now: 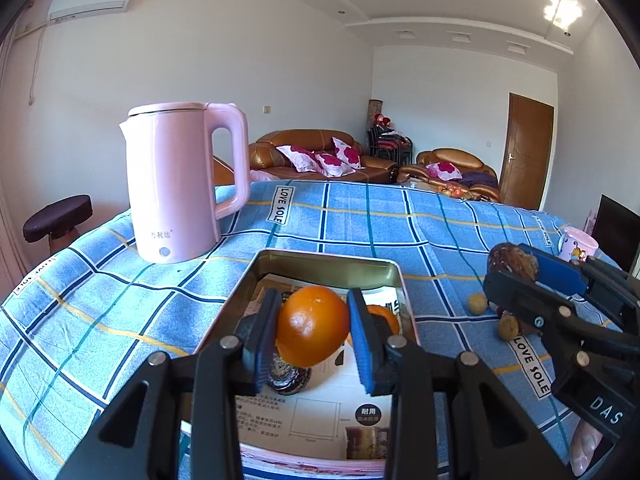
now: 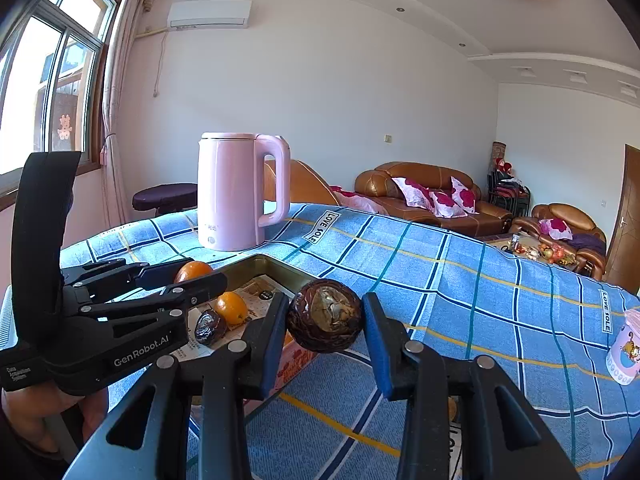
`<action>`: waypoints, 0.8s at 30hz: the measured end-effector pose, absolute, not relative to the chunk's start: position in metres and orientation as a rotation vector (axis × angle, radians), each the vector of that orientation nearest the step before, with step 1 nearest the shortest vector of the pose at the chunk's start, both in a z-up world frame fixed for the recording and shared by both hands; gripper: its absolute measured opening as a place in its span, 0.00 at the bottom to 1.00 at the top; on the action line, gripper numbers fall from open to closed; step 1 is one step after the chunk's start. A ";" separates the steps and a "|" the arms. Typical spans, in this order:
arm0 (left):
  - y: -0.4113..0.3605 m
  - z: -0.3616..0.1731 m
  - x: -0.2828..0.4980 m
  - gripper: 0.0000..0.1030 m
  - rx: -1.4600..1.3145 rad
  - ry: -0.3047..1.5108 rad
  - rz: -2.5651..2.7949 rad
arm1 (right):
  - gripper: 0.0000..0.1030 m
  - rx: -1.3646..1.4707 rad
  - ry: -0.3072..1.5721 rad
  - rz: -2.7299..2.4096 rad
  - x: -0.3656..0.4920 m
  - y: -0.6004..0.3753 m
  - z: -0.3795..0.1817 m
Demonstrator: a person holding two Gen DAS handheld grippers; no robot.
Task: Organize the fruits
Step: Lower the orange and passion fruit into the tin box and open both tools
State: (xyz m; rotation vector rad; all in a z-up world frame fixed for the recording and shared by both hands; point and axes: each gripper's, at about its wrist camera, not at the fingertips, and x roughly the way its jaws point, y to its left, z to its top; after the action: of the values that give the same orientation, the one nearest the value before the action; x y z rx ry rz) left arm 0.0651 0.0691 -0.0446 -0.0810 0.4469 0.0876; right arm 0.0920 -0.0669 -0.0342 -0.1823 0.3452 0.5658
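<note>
Left gripper (image 1: 314, 330) has its blue pads clamped on an orange (image 1: 312, 326), held above the open metal tin (image 1: 324, 264). Right gripper (image 2: 325, 322) is clamped the same way on a wrinkled dark brown passion fruit (image 2: 325, 316), which hangs over the blue checked tablecloth (image 2: 460, 280) just outside the tin's near corner.

Below and just beyond the left gripper's fingers, the tin is lined with a printed paper sheet (image 1: 316, 416). On that sheet lie a second orange (image 1: 386, 316), partly hidden behind the right-hand pad, and a small dark shrivelled fruit (image 1: 288, 376) directly under the held orange. From the right wrist view the same two pieces sit side by side in the tin, to the left of the right gripper's fingers, the dark one nearer the camera.

To the right of the left gripper, outside the tin, two small yellowish round fruits (image 1: 477, 304) rest on the cloth, close under the right gripper.

Ahead and to the left of both grippers a pink electric kettle (image 1: 180, 180) stands upright on the cloth, lid down, apart from the tin. Far off to the right, near the table edge, stands a pink cartoon-printed cup (image 2: 624, 356).
</note>
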 end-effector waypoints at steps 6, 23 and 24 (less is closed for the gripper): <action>0.079 -0.047 0.065 0.35 -0.087 0.463 0.110 | 0.39 -0.190 0.356 0.589 0.095 -0.054 -0.037; 0.105 -0.059 0.071 0.35 -0.111 0.543 0.151 | 0.39 -0.214 0.399 0.638 0.104 -0.027 -0.048; 0.104 -0.059 0.071 0.35 -0.106 0.547 0.151 | 0.39 -0.217 0.403 0.641 0.105 -0.026 -0.050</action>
State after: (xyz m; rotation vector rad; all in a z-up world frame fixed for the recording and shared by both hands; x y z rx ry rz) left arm 0.0707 0.1036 -0.0593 -0.1062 0.5469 0.1510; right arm 0.1047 -0.0256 -0.0496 -0.2168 0.4028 0.6407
